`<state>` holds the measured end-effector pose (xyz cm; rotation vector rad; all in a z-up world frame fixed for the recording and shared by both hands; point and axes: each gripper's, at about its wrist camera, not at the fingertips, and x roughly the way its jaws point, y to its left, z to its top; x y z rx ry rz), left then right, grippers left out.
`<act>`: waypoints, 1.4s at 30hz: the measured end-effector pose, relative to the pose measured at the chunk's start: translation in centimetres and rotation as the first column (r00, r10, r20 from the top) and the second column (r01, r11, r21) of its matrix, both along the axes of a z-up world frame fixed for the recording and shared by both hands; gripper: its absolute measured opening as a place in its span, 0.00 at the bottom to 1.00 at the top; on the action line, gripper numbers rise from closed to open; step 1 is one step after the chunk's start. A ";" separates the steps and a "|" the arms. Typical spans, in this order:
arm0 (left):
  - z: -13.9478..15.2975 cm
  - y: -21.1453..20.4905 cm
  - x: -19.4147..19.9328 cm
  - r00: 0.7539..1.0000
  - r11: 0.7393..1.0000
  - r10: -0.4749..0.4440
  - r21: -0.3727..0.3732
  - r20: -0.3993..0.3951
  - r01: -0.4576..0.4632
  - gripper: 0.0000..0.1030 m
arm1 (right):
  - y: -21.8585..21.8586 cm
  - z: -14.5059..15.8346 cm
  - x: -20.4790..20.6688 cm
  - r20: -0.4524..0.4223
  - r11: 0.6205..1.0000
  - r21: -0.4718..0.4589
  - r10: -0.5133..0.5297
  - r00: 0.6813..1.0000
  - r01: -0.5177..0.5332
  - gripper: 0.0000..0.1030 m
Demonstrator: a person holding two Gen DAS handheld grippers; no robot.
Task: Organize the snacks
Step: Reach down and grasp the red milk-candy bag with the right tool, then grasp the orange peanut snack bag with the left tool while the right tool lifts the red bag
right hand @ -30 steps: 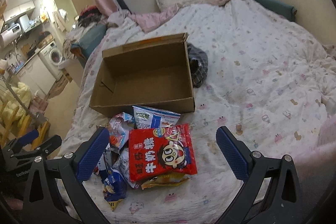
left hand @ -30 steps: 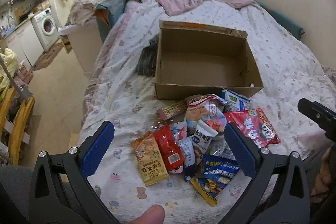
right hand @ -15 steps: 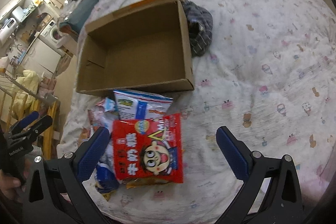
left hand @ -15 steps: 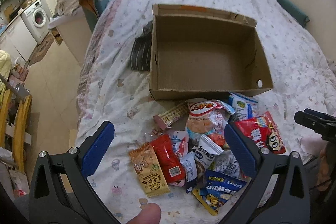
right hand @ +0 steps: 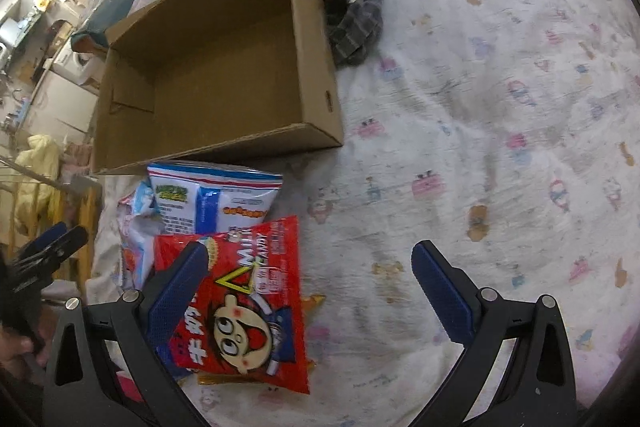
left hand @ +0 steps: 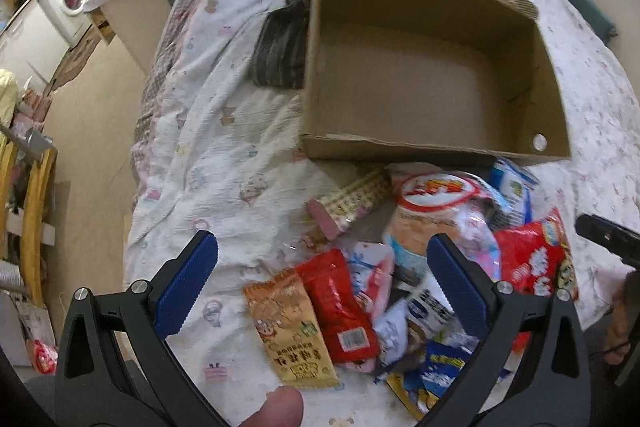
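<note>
On bed: cardboard box (left hand: 432, 75) empty; snack pile (left hand: 400, 267) beside its near wall. Both grippers' fingers spread, holding nothing.

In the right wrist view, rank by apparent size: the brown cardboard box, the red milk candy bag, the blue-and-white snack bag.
1. Brown cardboard box, clearly largest.
2. Red milk candy bag, though it lies nearer the camera.
3. Blue-and-white snack bag, partly covered by the red bag, so this ranking is unsure.
</note>
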<state>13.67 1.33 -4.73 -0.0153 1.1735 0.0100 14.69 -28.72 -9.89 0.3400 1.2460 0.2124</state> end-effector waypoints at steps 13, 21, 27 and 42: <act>-1.5 1.6 0.1 0.998 0.998 0.048 -0.025 -0.049 -0.049 1.00 | 3.4 -2.1 1.2 -0.107 0.994 0.036 0.105 0.989 -0.101 1.00; -1.3 1.9 0.2 0.997 0.998 0.058 -0.021 -0.040 -0.059 1.00 | 8.1 -2.3 0.8 -0.082 0.947 -0.135 0.282 0.956 -0.291 0.95; -1.3 2.4 0.1 0.997 0.997 0.075 -0.012 -0.034 -0.076 1.00 | 5.9 -1.0 0.6 -0.028 0.967 -0.097 0.236 0.971 -0.237 0.56; -1.1 2.5 -0.2 0.996 0.996 0.090 -0.005 -0.015 -0.090 1.00 | 1.6 3.5 -2.6 0.180 0.966 0.167 0.166 0.970 -0.196 0.12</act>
